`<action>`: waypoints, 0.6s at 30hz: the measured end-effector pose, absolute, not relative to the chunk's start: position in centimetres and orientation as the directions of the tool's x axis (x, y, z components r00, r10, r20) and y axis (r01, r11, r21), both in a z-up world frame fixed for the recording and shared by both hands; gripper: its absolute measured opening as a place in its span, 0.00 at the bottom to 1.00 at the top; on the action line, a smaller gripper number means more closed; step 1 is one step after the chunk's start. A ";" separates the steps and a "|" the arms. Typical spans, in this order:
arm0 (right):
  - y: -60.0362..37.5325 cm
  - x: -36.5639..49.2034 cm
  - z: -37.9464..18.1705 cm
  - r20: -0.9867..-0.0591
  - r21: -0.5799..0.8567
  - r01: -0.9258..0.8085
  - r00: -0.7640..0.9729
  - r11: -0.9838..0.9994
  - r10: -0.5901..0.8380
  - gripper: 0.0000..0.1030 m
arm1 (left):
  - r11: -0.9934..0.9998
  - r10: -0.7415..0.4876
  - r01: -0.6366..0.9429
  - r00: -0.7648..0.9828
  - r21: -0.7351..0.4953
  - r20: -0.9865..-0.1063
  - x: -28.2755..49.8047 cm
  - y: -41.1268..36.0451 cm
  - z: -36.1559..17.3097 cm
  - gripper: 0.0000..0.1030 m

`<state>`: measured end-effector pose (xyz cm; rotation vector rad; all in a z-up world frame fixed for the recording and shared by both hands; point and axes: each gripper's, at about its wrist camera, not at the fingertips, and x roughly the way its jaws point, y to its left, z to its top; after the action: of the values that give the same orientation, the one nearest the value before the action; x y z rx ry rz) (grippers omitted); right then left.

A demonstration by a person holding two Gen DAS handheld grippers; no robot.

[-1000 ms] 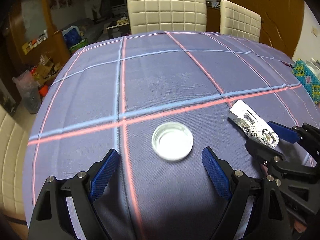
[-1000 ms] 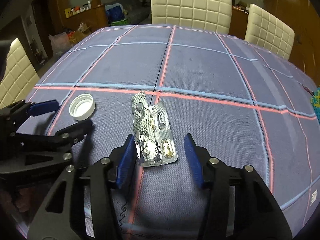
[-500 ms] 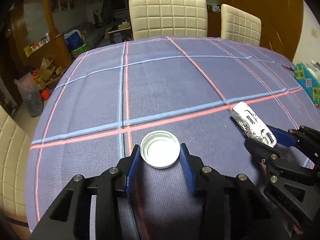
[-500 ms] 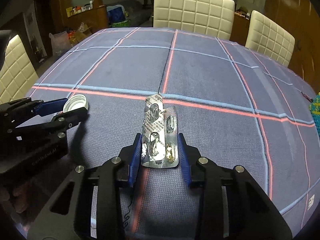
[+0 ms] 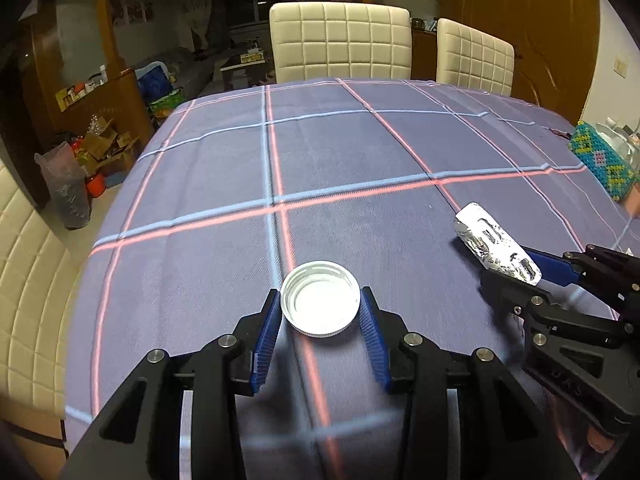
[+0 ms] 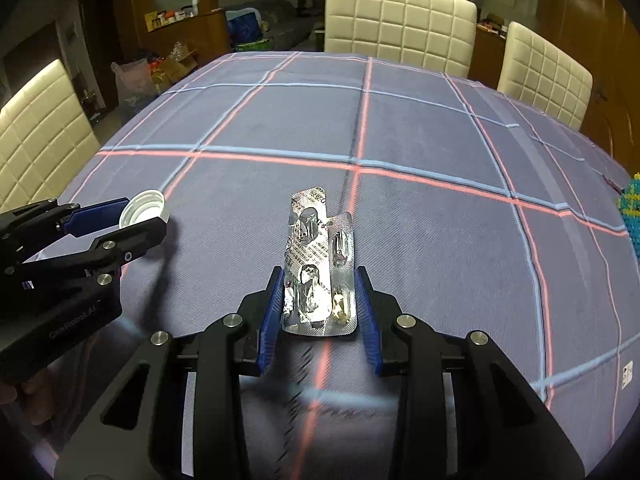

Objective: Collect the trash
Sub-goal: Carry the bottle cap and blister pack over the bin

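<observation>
Blister pack [image 6: 318, 268] is sitting lengthwise between the right gripper's [image 6: 320, 300] blue pads at lower centre of the right wrist frame, clamped along its long edges and pointing up-frame. The bottle cap [image 5: 320, 303] is sitting pinched in the left gripper [image 5: 320, 320], lower centre of the left wrist frame. A second ago both lay on the tablecloth [image 5: 360, 152] between wider jaws; now both are lifting clear.

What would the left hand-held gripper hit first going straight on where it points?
Probably only bare tablecloth: the left hand-held gripper already clamps the bottle cap, nothing else ahead; depth uncertain.
</observation>
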<state>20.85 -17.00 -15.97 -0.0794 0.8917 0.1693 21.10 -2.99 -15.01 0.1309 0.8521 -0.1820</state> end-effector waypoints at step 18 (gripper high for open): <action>-11.8 14.2 -12.0 -0.721 -0.042 -0.276 0.674 0.960 0.162 0.35 | 0.993 -0.045 0.108 0.730 0.050 -0.682 13.4 1.2 -11.0 0.38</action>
<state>14.18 -11.83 -11.97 -0.1524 0.7945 0.2473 13.38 1.20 -11.02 0.0884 0.7483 -0.0840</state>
